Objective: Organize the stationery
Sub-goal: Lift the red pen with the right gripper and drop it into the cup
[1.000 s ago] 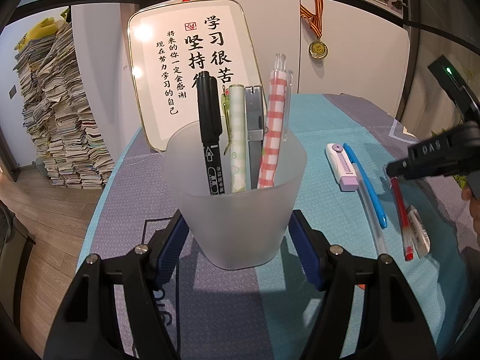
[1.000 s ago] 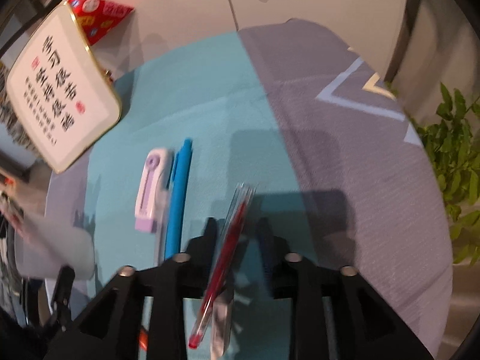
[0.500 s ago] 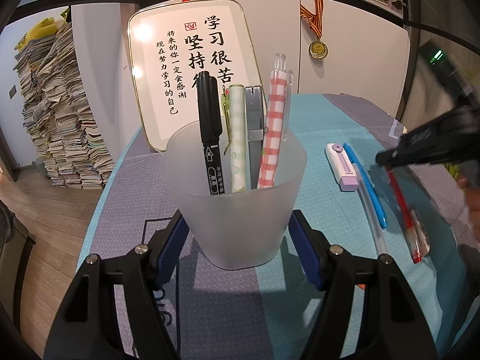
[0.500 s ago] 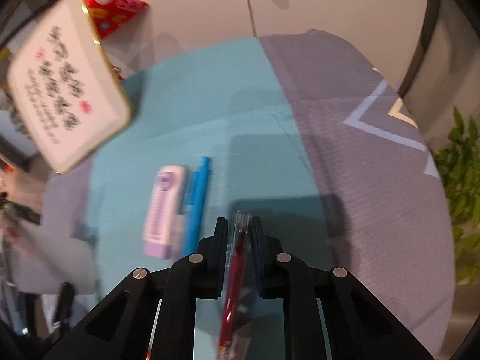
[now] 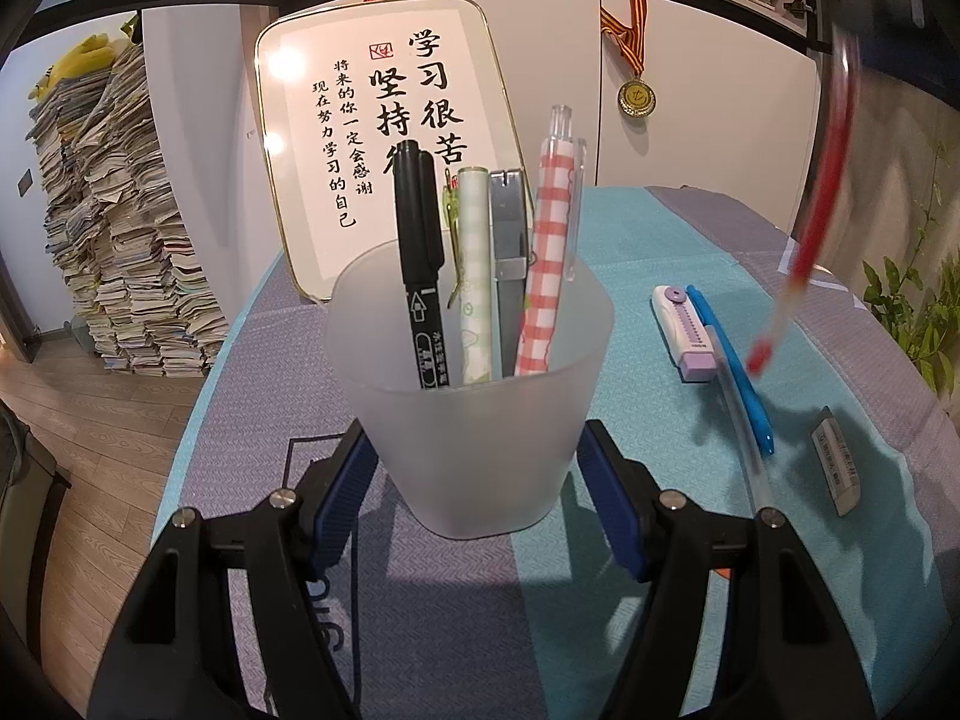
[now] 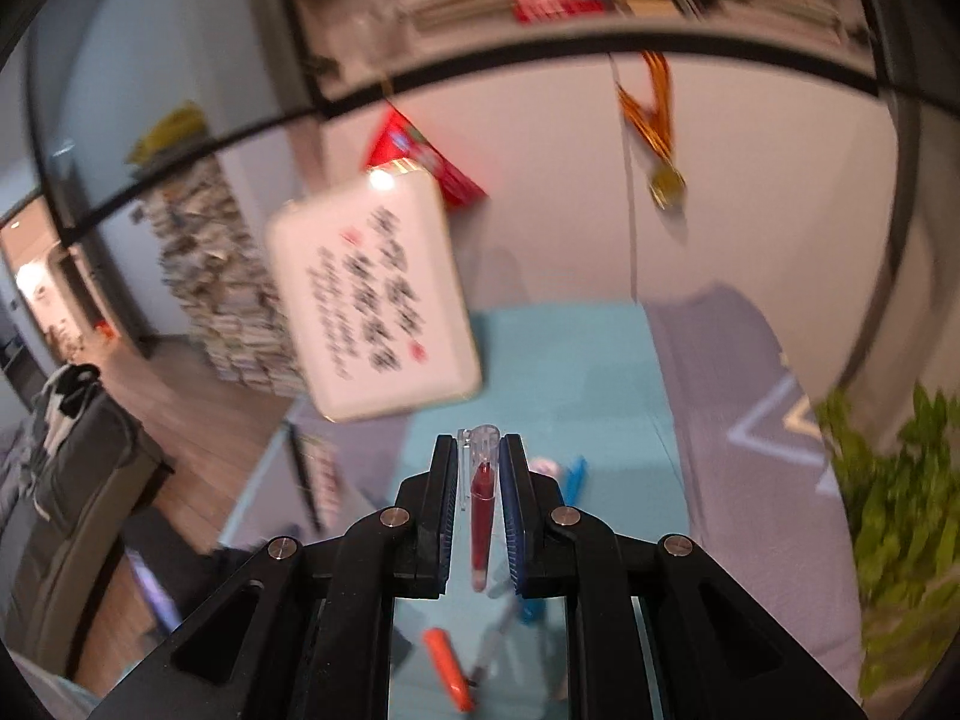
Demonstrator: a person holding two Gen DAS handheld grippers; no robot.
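Item: left tool (image 5: 474, 480), clenched on the frosted cup (image 5: 471, 414), angled down at the surface (image 5: 630, 240).
Item: right tool (image 6: 477, 516), clamped on the red pen (image 6: 482, 501), raised, tilted down.
Handling: carry the pen tip-down over the cup's open front, clear of the upright pens (image 5: 480, 264); keep the cup steady.
Remaining: blue pen (image 5: 729, 366), correction tape (image 5: 684, 330), eraser (image 5: 835, 459).

In the left wrist view the red-ink pen with a clear barrel (image 5: 825, 204) is smearing into a streak, its upper end running out past the top edge. The frosted translucent plastic cup (image 5: 471, 420) is hiding the lower ends of the pens standing in it. The right wrist view is blurring the white framed calligraphy sign (image 6: 372, 294), leaving its characters unreadable.
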